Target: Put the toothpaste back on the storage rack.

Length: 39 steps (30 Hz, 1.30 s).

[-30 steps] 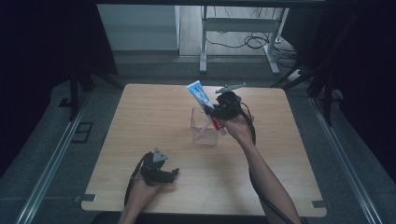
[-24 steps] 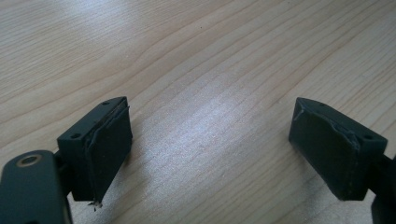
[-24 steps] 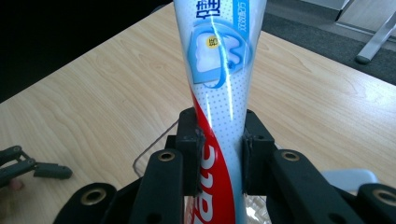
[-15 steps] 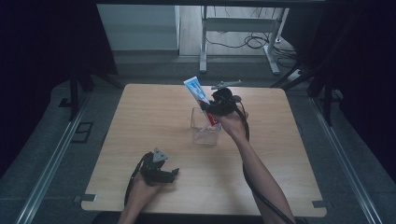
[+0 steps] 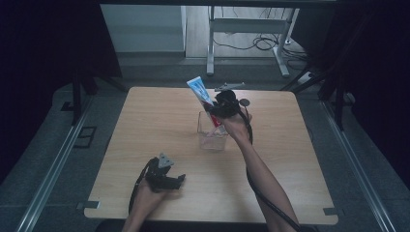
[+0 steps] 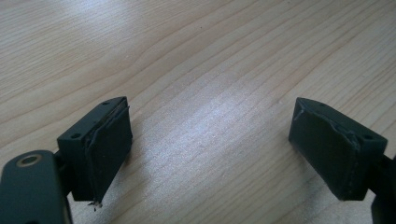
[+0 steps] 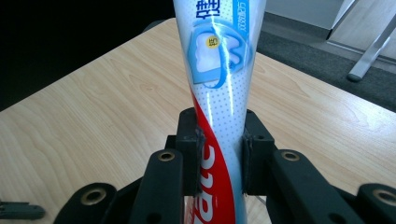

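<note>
Fingers point(image 7: 219, 149) around toothpaste tube point(image 7: 219, 70)

The toothpaste tube point(image 7: 219, 93) is cut off by the right gripper view's top and bottom edges.

toothpaste tube point(image 7: 219, 93): white, blue, red, dotted | table point(image 5: 145, 125): light woodgrain | container point(image 5: 212, 137): clear

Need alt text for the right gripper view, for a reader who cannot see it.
The right gripper is shut on a toothpaste tube, its two black fingers pressing the red and white lower part. The tube's blue and white upper part rises out of the top of the picture. Behind it lies a light wooden table.
</note>
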Tool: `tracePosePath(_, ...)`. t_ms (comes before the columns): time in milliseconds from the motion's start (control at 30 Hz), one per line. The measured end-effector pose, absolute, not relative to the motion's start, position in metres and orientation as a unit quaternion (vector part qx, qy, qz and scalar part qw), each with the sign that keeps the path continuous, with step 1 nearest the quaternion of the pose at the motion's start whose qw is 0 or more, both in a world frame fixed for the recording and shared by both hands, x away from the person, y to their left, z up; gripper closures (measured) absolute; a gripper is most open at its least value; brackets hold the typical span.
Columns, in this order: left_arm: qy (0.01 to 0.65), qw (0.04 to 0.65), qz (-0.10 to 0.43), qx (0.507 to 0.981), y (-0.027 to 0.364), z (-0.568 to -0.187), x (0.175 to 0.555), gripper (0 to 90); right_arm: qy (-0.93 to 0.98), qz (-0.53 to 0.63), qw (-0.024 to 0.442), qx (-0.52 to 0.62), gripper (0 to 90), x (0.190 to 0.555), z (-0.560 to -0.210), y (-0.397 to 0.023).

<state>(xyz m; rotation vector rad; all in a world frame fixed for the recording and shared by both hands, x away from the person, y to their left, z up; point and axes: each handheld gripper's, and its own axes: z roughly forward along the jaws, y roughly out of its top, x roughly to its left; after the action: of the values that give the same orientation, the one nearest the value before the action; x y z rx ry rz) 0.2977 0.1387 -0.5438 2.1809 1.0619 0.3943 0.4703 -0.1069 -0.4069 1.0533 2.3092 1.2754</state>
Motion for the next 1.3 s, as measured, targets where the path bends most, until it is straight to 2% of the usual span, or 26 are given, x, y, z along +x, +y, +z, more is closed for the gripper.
tracePosePath(1300, 0.408, 0.335, 0.151, 0.836, 0.139, -0.544, 0.298, 13.4, 0.816, 0.427, 0.164, 0.354, 72.3, 0.466, -0.439, -0.110)
